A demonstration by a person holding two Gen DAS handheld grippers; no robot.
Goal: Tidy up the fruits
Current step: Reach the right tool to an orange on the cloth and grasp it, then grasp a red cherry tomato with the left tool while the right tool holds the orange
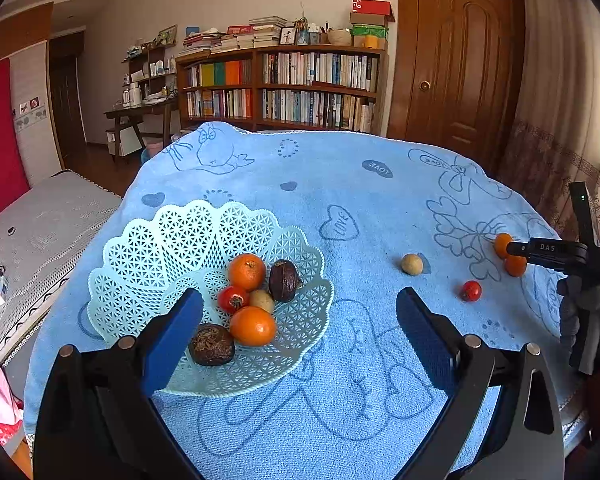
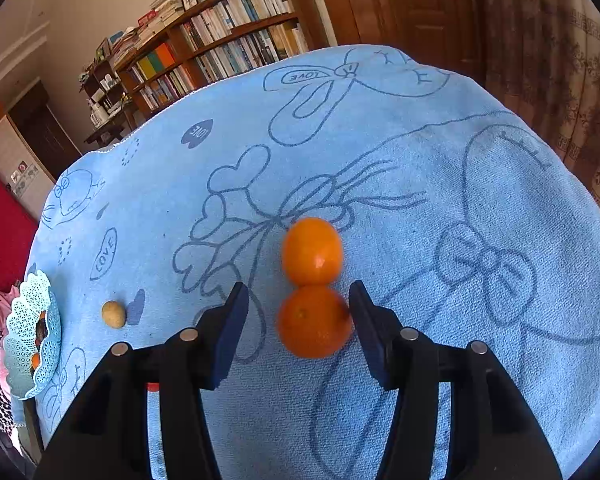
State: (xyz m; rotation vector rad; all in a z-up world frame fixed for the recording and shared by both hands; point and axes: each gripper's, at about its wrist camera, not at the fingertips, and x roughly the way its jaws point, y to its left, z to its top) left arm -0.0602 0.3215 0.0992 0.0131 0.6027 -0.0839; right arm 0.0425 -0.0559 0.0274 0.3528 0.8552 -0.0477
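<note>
**A:** so where's the right gripper at? Looks like its blue-padded jaws are spread wide around the nearer round orange tangerine, which sits on the light blue cartoon-print towel.

**B:** yep, open. The fruit sits closer to the right-hand pad; maybe touching it, but it's blurry there so hard to say. A second orange tangerine lies just beyond, pressed against the first.

**A:** and the left gripper?

**B:** also spread, holding nothing, hovering by the pale mint lattice plastic basket. In the basket: two tangerines, two dark brown wrinkly fruits, a small red one, a tan one.

**A:** loose stuff?

**B:** a small tan round fruit and a little red fruit on the towel, between the basket and the tangerines.
</note>
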